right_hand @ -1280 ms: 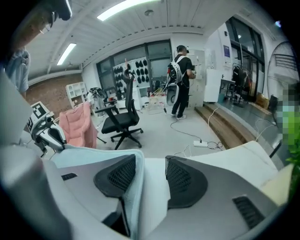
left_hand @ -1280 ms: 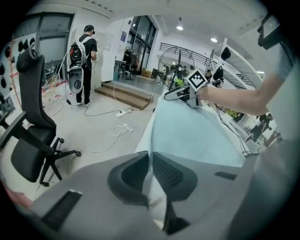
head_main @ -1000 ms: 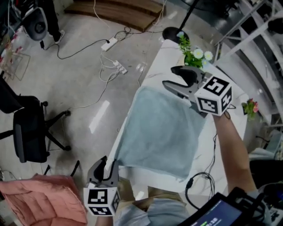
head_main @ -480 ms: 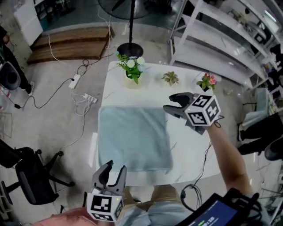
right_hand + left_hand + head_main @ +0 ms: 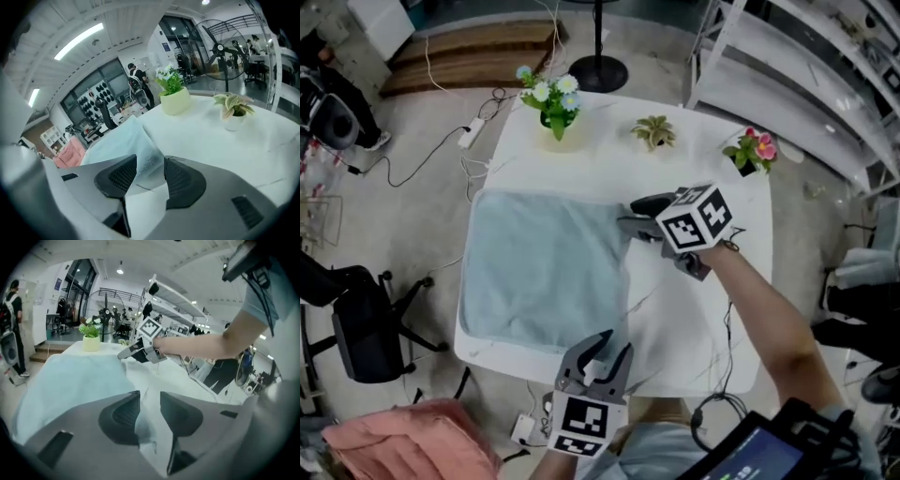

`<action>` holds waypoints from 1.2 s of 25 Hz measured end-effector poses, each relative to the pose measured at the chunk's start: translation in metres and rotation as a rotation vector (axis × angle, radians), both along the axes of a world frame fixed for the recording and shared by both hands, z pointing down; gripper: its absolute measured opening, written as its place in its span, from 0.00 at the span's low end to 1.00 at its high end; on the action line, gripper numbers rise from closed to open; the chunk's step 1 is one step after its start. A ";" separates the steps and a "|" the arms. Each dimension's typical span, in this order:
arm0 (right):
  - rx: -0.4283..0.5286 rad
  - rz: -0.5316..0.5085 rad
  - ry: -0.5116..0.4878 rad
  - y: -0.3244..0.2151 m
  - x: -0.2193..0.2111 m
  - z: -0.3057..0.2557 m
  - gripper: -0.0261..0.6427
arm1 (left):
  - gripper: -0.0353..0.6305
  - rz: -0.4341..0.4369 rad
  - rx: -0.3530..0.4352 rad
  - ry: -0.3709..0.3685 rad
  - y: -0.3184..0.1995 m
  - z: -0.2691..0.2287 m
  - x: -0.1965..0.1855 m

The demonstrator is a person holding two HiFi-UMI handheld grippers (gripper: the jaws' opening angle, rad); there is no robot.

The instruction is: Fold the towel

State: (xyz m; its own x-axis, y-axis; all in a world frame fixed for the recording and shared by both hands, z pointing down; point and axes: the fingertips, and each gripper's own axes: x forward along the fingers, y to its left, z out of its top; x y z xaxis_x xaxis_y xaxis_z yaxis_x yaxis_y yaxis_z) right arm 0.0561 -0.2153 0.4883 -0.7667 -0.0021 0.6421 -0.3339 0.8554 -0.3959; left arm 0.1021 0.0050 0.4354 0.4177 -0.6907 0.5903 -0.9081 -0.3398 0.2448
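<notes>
Lying flat on the desk (image 5: 698, 319), the towel (image 5: 544, 267) reaches both grippers. The fingers (image 5: 119, 416) of the left gripper (image 5: 150, 404) stand apart, its near corner just ahead between them. Those of the right gripper (image 5: 150, 171), also apart, have its far corner between them. Both pairs have just been closing.

Table: a white table (image 5: 694, 309) is standing mid-room.
Floor: a glossy grey floor (image 5: 412, 216) is gleaming left of the table.
Chair: a black office chair (image 5: 361, 328) is sitting left of the table.
Shelving: white shelving (image 5: 787, 56) is running beyond the table's right.
Ceiling: a strip light (image 5: 77, 40) is glowing overhead.
</notes>
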 end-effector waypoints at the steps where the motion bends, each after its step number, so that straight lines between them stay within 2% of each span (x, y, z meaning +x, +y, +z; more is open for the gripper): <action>1: -0.019 -0.005 -0.009 -0.001 -0.002 0.003 0.34 | 0.27 -0.009 -0.021 -0.044 0.000 0.010 0.002; 6: -0.070 -0.040 -0.055 -0.003 -0.016 0.009 0.33 | 0.30 -0.058 -0.149 -0.168 0.012 0.055 0.007; 7: -0.059 -0.039 -0.051 -0.006 -0.017 0.010 0.27 | 0.30 -0.065 -0.174 -0.189 0.013 0.062 0.006; 8: -0.039 -0.035 -0.039 -0.010 -0.017 0.012 0.17 | 0.28 -0.072 -0.196 -0.210 0.015 0.068 0.005; 9: -0.019 -0.029 -0.024 -0.014 -0.015 0.015 0.12 | 0.21 -0.078 -0.215 -0.232 0.015 0.073 0.004; 10: -0.010 -0.026 -0.012 -0.016 -0.014 0.017 0.11 | 0.13 -0.080 -0.227 -0.254 0.016 0.077 0.003; 13: -0.006 -0.024 -0.001 -0.020 -0.010 0.021 0.10 | 0.09 -0.052 -0.240 -0.304 0.015 0.082 0.005; 15: -0.001 -0.023 0.010 -0.023 -0.006 0.022 0.10 | 0.08 -0.030 -0.243 -0.303 0.014 0.082 0.009; 22: 0.037 -0.032 0.104 -0.026 0.026 0.027 0.10 | 0.08 0.022 -0.249 -0.227 0.018 0.077 0.050; 30: 0.077 0.018 0.180 -0.029 0.094 0.023 0.10 | 0.08 0.106 -0.227 -0.182 0.021 0.068 0.102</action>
